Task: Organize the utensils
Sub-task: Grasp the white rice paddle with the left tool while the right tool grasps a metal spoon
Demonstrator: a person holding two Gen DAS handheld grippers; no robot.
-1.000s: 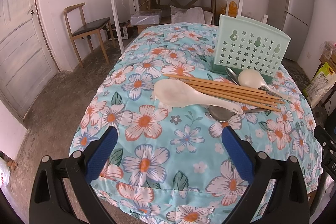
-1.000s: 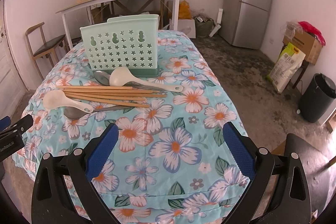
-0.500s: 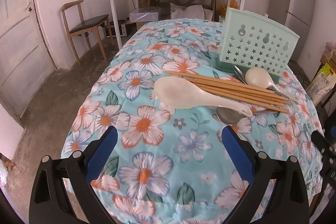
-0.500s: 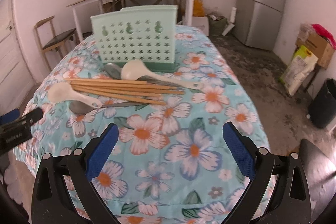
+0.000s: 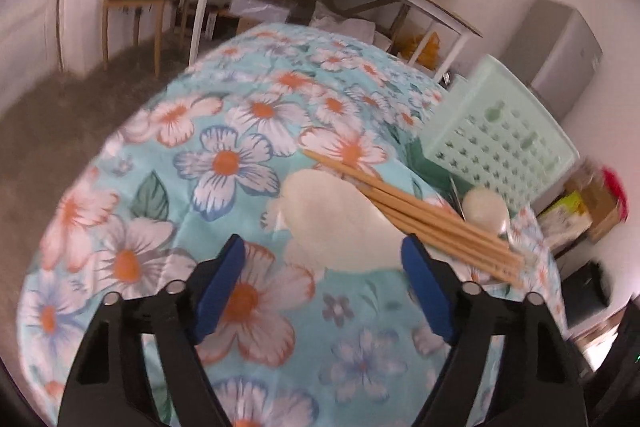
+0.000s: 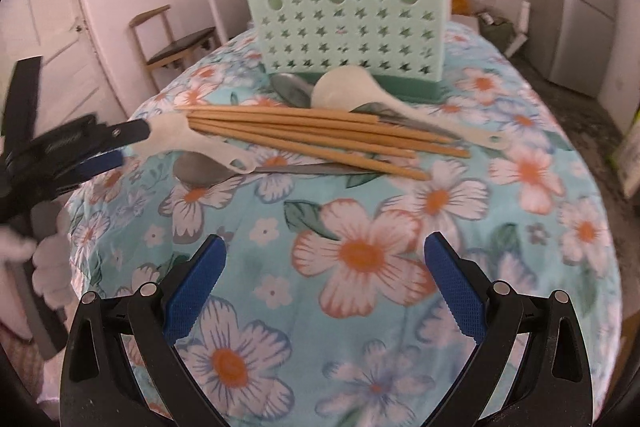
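Landmark: mint rack (image 6: 348,23), upright on the floral cloth (image 6: 360,255), star-punched face toward both cameras.
Pile: just in front of the rack; chopsticks (image 6: 312,131) lie across two white spoons and two metal spoons.
Near spoon: white spoon (image 5: 340,223), the one farthest from the rack on the left side, bowl under the chopstick ends.
Far spoon: second white spoon (image 6: 352,91), touching the rack's base, its handle running over the chopsticks.
Metal spoons: one (image 6: 200,171) under the near spoon's handle, one (image 6: 292,91) beside the far spoon's bowl.
Left claw: left gripper (image 5: 324,267) has just been narrowing, jaws partly open astride the near spoon's bowl, pads not yet pressing.
Right claw: right gripper (image 6: 324,267) wide open, empty, well short of the pile.
Handling: plastic spoon likely light, stiff and slick; the handle gives a surer hold than the rounded bowl. Chopsticks may roll when it lifts.
Room: cloth drops off at the table edge just left of the near spoon; bare cloth on the near side of the pile leaves free approach.
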